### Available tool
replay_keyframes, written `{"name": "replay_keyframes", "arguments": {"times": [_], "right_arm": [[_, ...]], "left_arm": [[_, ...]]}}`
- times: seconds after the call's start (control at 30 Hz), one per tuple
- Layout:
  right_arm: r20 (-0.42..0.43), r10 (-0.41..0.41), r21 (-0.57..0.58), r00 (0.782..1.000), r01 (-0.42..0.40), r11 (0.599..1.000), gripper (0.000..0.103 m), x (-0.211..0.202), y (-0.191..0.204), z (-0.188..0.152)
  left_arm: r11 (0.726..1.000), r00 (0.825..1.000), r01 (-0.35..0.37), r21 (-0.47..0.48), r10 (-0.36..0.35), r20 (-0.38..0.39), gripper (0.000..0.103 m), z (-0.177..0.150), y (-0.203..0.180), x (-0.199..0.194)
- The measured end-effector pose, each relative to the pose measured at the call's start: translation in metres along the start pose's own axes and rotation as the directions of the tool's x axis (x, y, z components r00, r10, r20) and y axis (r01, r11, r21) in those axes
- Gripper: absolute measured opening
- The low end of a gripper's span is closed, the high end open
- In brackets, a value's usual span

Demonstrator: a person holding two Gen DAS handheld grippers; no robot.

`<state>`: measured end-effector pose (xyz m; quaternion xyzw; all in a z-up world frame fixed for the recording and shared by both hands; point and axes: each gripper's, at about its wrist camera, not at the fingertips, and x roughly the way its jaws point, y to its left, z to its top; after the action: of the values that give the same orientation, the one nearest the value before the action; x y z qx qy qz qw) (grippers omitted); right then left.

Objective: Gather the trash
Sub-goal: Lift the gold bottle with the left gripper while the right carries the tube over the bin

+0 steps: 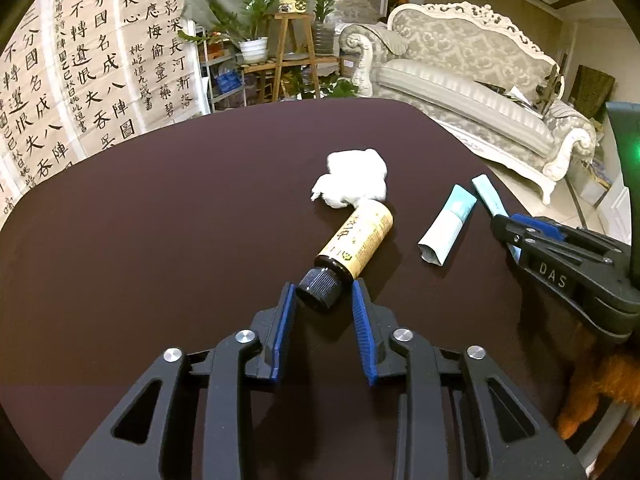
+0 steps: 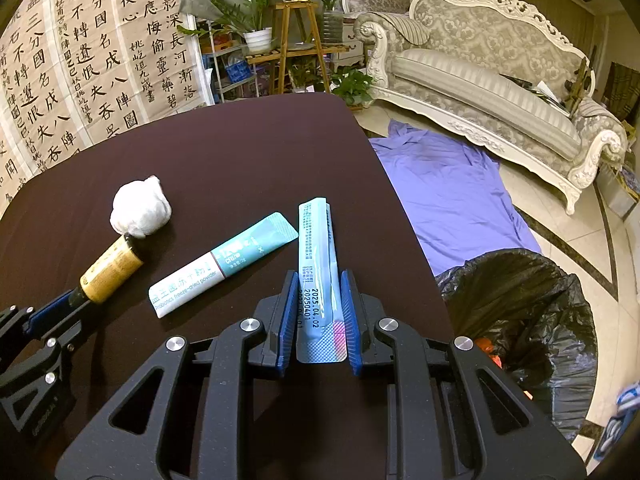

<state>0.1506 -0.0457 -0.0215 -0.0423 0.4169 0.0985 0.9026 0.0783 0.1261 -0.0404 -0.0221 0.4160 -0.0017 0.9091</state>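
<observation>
On table [image 2: 240, 152]: two sachets [image 2: 224, 266], one bottle [image 2: 110, 268].

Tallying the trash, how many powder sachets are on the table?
2. One sachet lies between the right gripper fingers near the table edge. The other sachet lies just left of it, beside the brown bottle. None appears hidden.

On the desk [image 2: 240, 168] right now: two sachets, one teal-and-white sachet [image 2: 224, 266] and one pale blue sachet [image 2: 318, 276]. One brown bottle [image 1: 356, 246], one tissue wad [image 1: 356, 178]. Off the desk, one black trash bag [image 2: 528, 320]. Two claws [image 1: 322, 300] [image 2: 319, 304].
</observation>
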Motion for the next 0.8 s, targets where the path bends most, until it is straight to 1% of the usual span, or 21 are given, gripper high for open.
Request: {"name": "replay_keyframes", "arguments": {"times": [0.03, 0.1, 0.17, 0.33, 0.37, 0.4, 0.5, 0.53, 0.6, 0.8], "right_arm": [[0.0, -0.001, -0.001, 1.0, 0.001, 1.0, 0.021, 0.001, 0.0, 0.001], [-0.001, -0.002, -0.003, 1.0, 0.002, 1.0, 0.021, 0.001, 0.0, 0.001], [0.0, -0.004, -0.004, 1.0, 0.004, 1.0, 0.021, 0.001, 0.0, 0.001], [0.0, -0.009, -0.008, 1.0, 0.009, 1.0, 0.021, 0.002, 0.001, 0.003], [0.0, -0.009, -0.008, 1.0, 0.009, 1.0, 0.021, 0.002, 0.001, 0.003], [0.0, -0.009, -0.009, 1.0, 0.009, 1.0, 0.021, 0.002, 0.001, 0.003], [0.001, -0.012, -0.011, 1.0, 0.012, 1.0, 0.021, 0.002, 0.001, 0.003], [0.001, -0.012, -0.011, 1.0, 0.012, 1.0, 0.021, 0.002, 0.001, 0.003], [0.001, -0.011, -0.01, 1.0, 0.011, 1.0, 0.021, 0.002, 0.002, 0.002], [0.001, -0.013, -0.01, 1.0, 0.013, 1.0, 0.021, 0.002, 0.003, 0.002]], "left_arm": [[1.0, 1.0, -0.001, 0.0, 0.001, 0.001, 0.048, 0.002, 0.0, 0.001], [1.0, 1.0, -0.003, 0.001, 0.003, 0.006, 0.052, 0.007, 0.0, 0.004], [1.0, 1.0, 0.0, 0.014, 0.0, 0.003, 0.054, 0.01, -0.001, 0.008], [0.999, 1.0, 0.017, 0.049, -0.017, -0.009, 0.054, 0.018, -0.005, 0.017], [0.998, 1.0, 0.024, 0.056, -0.024, -0.009, 0.052, 0.018, -0.006, 0.018], [0.998, 1.0, 0.028, 0.06, -0.027, -0.011, 0.045, 0.018, -0.006, 0.019], [0.998, 1.0, 0.028, 0.062, -0.027, -0.009, 0.035, 0.018, -0.007, 0.019], [0.998, 1.0, 0.028, 0.061, -0.028, -0.008, 0.03, 0.018, -0.007, 0.019], [0.998, 1.0, 0.028, 0.057, -0.027, -0.005, 0.026, 0.017, -0.007, 0.018], [0.998, 1.0, 0.031, 0.049, -0.031, -0.003, 0.025, 0.015, -0.008, 0.017]]}}
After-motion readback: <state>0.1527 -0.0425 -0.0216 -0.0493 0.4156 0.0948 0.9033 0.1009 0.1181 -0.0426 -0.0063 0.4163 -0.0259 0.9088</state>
